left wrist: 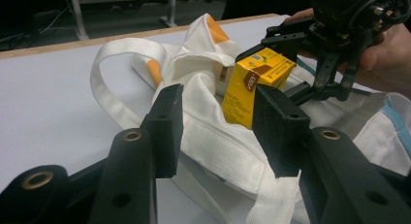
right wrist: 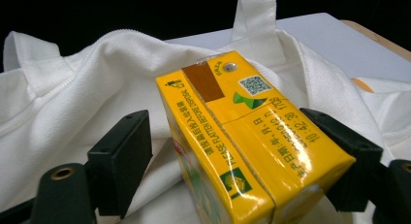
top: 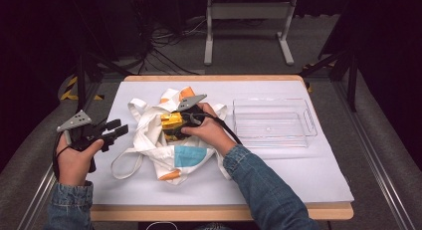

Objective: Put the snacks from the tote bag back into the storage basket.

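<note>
The right gripper [top: 171, 121] has its fingers clamped on the yellow box [right wrist: 242, 146] over the white bag [top: 149, 135]; the left gripper [top: 115, 130] has its fingers apart.

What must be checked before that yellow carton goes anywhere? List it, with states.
1. Yellow carton between right gripper jaws: ok.
2. Firm grip: cannot tell; a gap shows beside one jaw in the right gripper view.
3. Carton clear of white bag: not ok, its lower end sits against the cloth.
4. Left gripper jaws open and empty: ok.
5. Clear tray empty: ok.
</note>
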{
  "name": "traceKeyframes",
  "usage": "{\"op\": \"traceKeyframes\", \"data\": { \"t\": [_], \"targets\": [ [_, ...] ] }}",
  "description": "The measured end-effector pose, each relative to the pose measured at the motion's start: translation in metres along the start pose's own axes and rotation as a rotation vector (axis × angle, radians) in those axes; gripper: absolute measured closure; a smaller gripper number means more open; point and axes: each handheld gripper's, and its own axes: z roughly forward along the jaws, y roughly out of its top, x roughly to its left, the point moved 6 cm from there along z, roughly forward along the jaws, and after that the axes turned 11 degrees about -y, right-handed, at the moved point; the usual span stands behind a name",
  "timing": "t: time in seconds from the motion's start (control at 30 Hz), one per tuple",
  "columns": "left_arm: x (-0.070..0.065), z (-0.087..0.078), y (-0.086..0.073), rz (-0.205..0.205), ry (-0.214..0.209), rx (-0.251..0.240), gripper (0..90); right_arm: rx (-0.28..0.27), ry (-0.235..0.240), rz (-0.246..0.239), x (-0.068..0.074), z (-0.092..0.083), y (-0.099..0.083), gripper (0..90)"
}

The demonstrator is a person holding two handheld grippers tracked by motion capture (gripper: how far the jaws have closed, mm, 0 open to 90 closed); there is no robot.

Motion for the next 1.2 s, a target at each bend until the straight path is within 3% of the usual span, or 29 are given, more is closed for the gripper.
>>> {"op": "traceKeyframes", "data": {
  "t": [0.27,0.5,0.77,1.2],
  "targets": [
    [0.0,0.0,0.0,-0.001,0.001,-0.002,55.4,0.021,-0.021,-0.038,-0.001,-0.005,0.001,33.0],
    [0.0,0.002,0.0,-0.002,-0.005,0.001,55.1,0.047,-0.008,-0.085,-0.003,-0.01,0.001,42.6],
    [0.0,0.001,0.0,-0.007,-0.003,0.0,54.9,0.053,0.014,-0.091,-0.003,-0.014,0.001,50.7],
    [0.001,0.0,-0.001,-0.008,-0.004,0.0,54.6,0.031,0.017,-0.096,-0.003,-0.018,0.009,51.2]
  ]
}}
